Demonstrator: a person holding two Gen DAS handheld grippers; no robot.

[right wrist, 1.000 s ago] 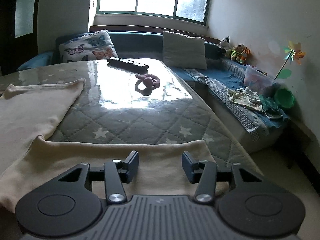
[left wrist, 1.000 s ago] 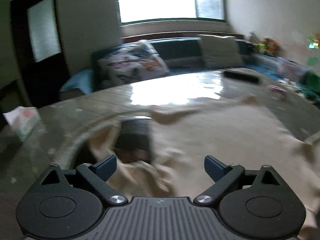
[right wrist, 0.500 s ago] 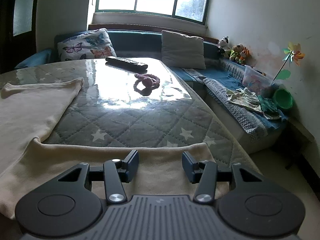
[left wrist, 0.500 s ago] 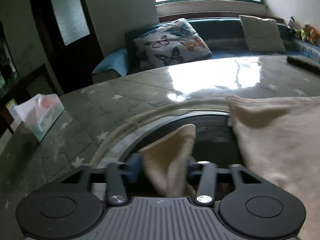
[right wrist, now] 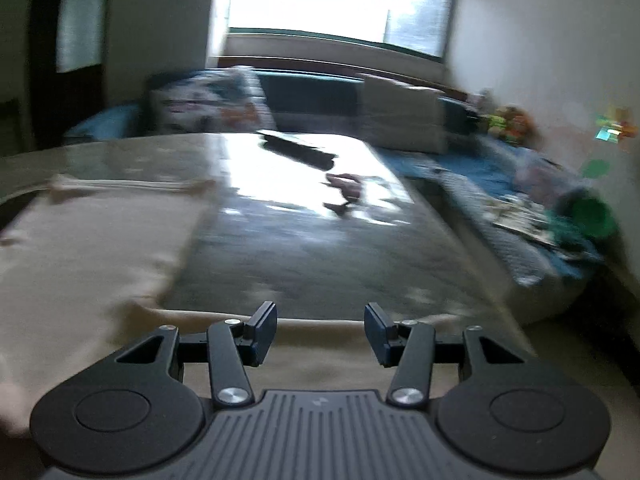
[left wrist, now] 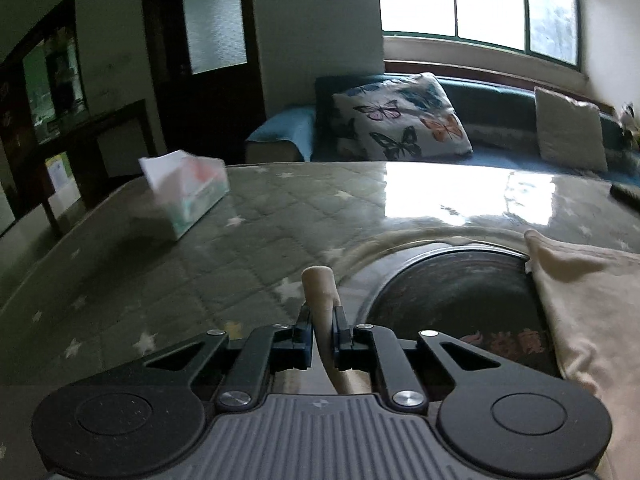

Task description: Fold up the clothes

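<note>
Two grippers are in your hands. Your left gripper [left wrist: 322, 330] has its fingers clamped on a bunched fold of the cream garment [left wrist: 588, 312], which is spread over the desk [left wrist: 168, 280] to the right. Your right gripper [right wrist: 320, 330] hangs over the garment's near edge, fingers wide apart, gripping nothing.

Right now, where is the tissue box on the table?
In the left wrist view, the white and green tissue box sits at the far left of the grey star-quilted table, beyond and left of the left gripper.
</note>
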